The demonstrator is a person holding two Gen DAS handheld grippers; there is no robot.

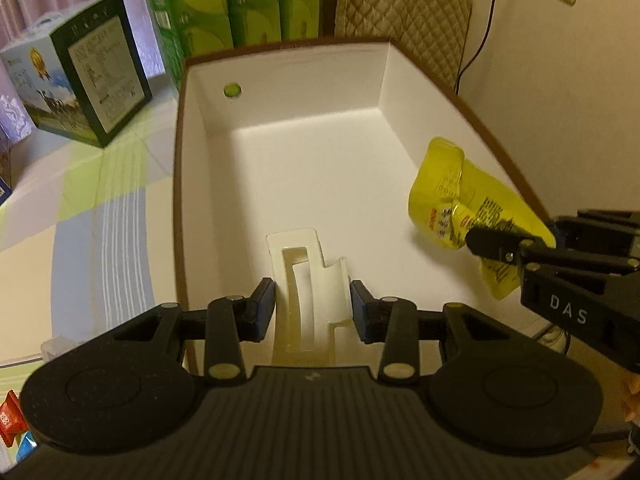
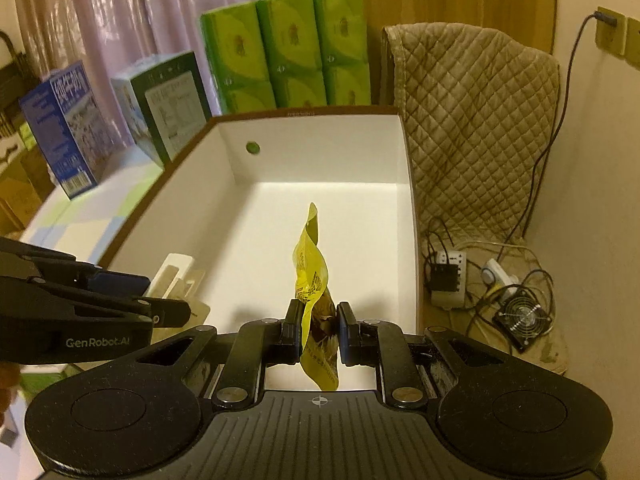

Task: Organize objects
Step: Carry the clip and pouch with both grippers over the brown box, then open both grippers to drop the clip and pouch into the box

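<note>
- The right tool is closed on a crumpled yellow snack packet, its two pads pressing the packet's lower half from either side; the top of the packet twists up and away from the fingers.
- From the left wrist view the same packet hangs over the right side of the box interior, near the right wall, with the right tool reaching in from the right edge.
- The box is a large open one, white inside with a brown outer rim, standing on a desk with a pale checked cover.
- The left tool is partly open, its blue-padded fingers on either side of a white plastic insert; the pads look just beside the insert's edges, and I cannot tell whether they touch it.
- The insert lies on the box floor at the near end, well apart from the packet.
- A small green round spot shows on the far left inner wall.
- Behind the box stand green tissue packs, a dark green carton and a blue milk carton.
- A quilted beige cover drapes to the right; a power strip and small fan lie on the floor below.
</note>
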